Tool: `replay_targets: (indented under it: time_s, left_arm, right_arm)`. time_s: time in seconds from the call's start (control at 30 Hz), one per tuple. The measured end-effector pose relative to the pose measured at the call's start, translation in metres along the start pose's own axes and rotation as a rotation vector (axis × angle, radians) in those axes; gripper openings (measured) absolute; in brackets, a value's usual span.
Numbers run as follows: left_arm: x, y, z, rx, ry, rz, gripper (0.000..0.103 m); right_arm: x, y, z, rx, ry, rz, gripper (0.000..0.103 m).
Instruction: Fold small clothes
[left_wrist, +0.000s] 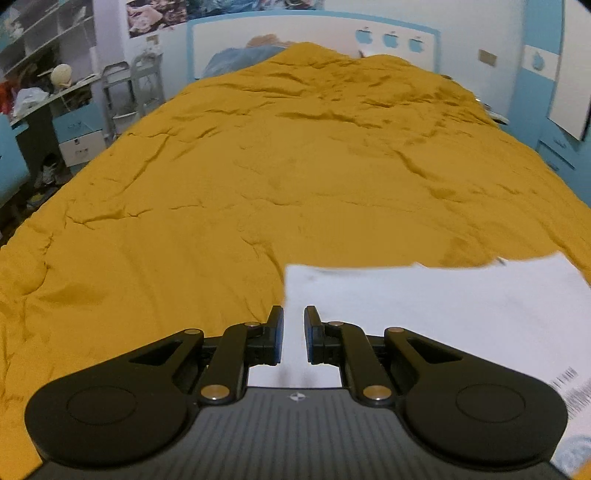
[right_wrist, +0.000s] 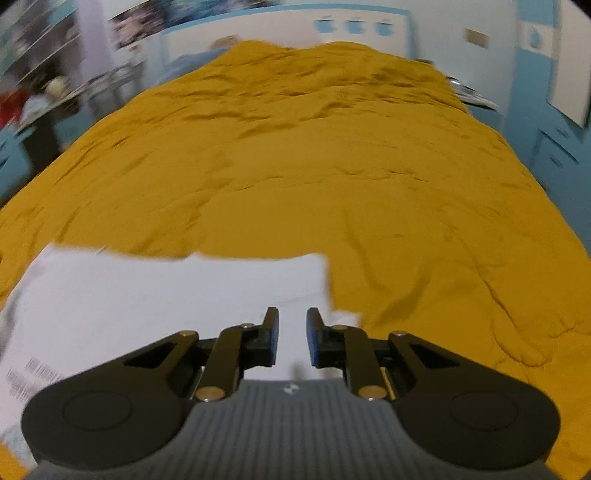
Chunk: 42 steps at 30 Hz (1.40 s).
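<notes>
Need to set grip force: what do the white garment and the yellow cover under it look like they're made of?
White garment: looks like thin, matte woven or knit cloth, lying flat with straight edges and grey print near one edge; blur hides the weave. Yellow bedcover: soft, matte fabric, possibly padded, judging by its rounded creases and puffy folds.

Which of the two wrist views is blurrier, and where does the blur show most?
Right wrist view: clearly blurrier, with the shelves and wall smeared by motion and the white garment soft-edged. Left wrist view: sharper, the yellow bedspread creases crisp, though the garment's far edge is slightly smeared. Both bend straight lines, fisheye-style.
</notes>
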<state>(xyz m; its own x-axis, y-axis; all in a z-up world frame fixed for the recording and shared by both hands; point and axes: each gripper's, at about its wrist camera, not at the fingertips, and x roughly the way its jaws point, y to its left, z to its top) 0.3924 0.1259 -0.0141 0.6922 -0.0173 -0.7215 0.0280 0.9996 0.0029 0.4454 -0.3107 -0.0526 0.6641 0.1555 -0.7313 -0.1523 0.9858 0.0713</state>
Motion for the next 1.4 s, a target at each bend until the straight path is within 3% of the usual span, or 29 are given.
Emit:
replay_targets:
  time_s: [0.13,0.23,0.33,0.53,0.8,1.07,1.13,1.2,1.33,1.4]
  left_arm:
    - [-0.030,-0.020,-0.018,0.038,0.017,-0.040,0.012]
    - [-0.041,-0.032,-0.044,0.042,0.032,-0.049,0.012]
    - [-0.044,-0.038,-0.075,0.041,0.061,-0.040,0.012]
    - [-0.038,-0.033,-0.124,0.030,0.131,0.008,0.011]
    - [-0.029,-0.028,-0.164,0.029,0.132,0.039,0.008]
    - [-0.039,-0.028,-0.156,0.013,0.107,0.037,0.008]
    - [-0.046,-0.027,-0.149,-0.008,0.086,0.019,0.015]
    - [-0.048,-0.026,-0.143,-0.043,0.082,-0.004,0.020]
    - [-0.044,-0.034,-0.126,-0.062,0.060,-0.048,0.023]
    - [-0.038,-0.043,-0.116,-0.043,0.048,-0.046,0.026]
  right_arm:
    - [-0.039,0.033,-0.014,-0.083,0.040,0.047,0.014]
    - [-0.060,0.051,-0.037,-0.113,0.062,0.063,0.025]
    - [-0.067,0.061,-0.071,-0.143,0.085,0.025,0.027]
    - [-0.067,0.037,-0.131,-0.030,0.115,-0.044,0.026]
    - [-0.045,0.020,-0.159,0.047,0.115,-0.035,0.023]
    - [-0.047,0.022,-0.157,0.069,0.100,-0.035,0.025]
    - [-0.055,0.020,-0.151,0.091,0.092,-0.024,0.032]
    - [-0.065,0.018,-0.145,0.117,0.064,-0.001,0.050]
    - [-0.075,0.014,-0.126,0.143,0.001,-0.004,0.054]
    - [-0.076,0.011,-0.116,0.153,-0.038,-0.010,0.063]
